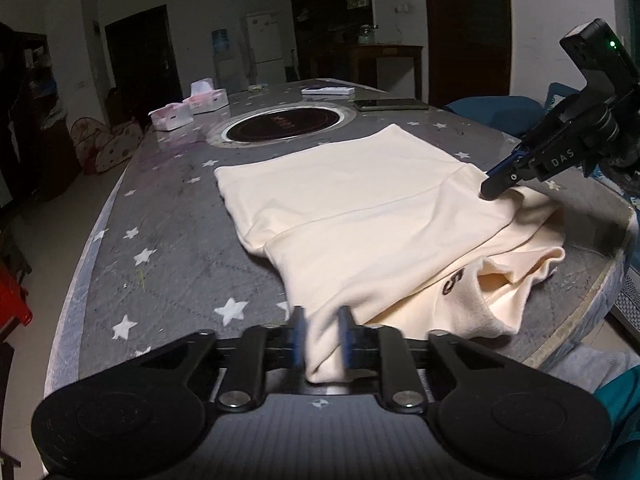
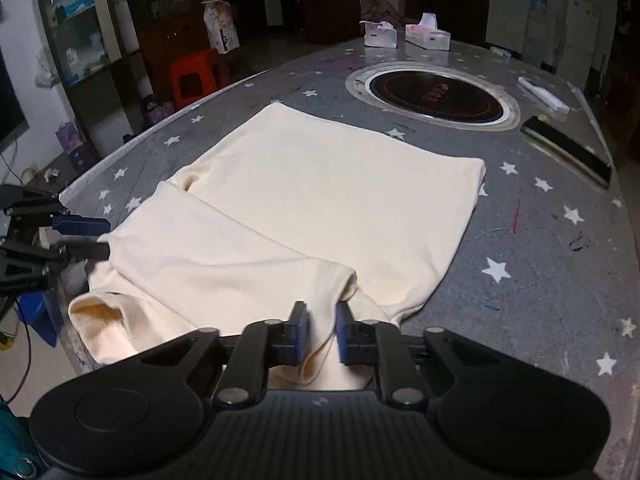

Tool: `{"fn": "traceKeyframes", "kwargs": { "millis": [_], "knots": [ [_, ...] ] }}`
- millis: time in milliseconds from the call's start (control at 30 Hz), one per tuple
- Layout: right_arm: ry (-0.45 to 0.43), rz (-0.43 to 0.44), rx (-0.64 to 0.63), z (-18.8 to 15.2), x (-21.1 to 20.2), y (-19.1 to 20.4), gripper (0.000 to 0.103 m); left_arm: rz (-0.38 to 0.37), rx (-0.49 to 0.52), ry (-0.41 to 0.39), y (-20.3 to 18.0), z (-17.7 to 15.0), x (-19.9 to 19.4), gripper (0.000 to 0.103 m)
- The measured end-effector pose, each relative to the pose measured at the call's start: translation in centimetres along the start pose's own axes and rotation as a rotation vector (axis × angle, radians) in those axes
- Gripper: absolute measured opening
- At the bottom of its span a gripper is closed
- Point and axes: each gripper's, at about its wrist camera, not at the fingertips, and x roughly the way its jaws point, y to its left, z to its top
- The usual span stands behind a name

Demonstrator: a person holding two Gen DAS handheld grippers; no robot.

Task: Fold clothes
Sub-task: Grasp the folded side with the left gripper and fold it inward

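A cream shirt (image 1: 352,216) lies mid-frame on the star-patterned grey table (image 1: 168,216) (inset cooktop (image 1: 288,122) behind), left tool (image 1: 322,334) and right tool (image 2: 322,330) each clamping its near edge; dim room beyond.

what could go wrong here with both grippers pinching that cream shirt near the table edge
The near part of the cream shirt is bunched and sits close to the table edge, so it might slide off if released.

The left gripper and right gripper each pinch only a small fold, so an uneven pull could slip or crease the shirt.
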Motion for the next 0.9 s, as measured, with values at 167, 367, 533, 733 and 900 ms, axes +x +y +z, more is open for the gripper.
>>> {"fn": "traceKeyframes", "kwargs": {
  "millis": [167, 367, 533, 733, 900],
  "knots": [
    [-0.038, 0.014, 0.01, 0.4, -2.0, 0.4, 0.004, -0.005, -0.038, -0.027, 0.9, -0.1, -1.0, 0.003],
    [-0.016, 0.043, 0.057, 0.0, -3.2, 0.1, 0.004, -0.004, -0.052, -0.036, 1.9, -0.4, -1.9, 0.0],
    [0.02, -0.011, 0.039, -1.2, -2.2, 0.1, 0.009, -0.011, -0.065, -0.007, 2.6, -0.1, -1.9, 0.002],
    [-0.057, -0.004, -0.05, -0.3, -3.8, 1.2, 0.01, -0.11, -0.022, -0.049, 1.0, 1.7, -1.5, 0.005],
    [-0.018, 0.052, -0.092, -0.9, -1.9, 2.8, 0.015, -0.157, 0.041, 0.015, -1.2, 2.0, 0.7, 0.006]
  ]
}}
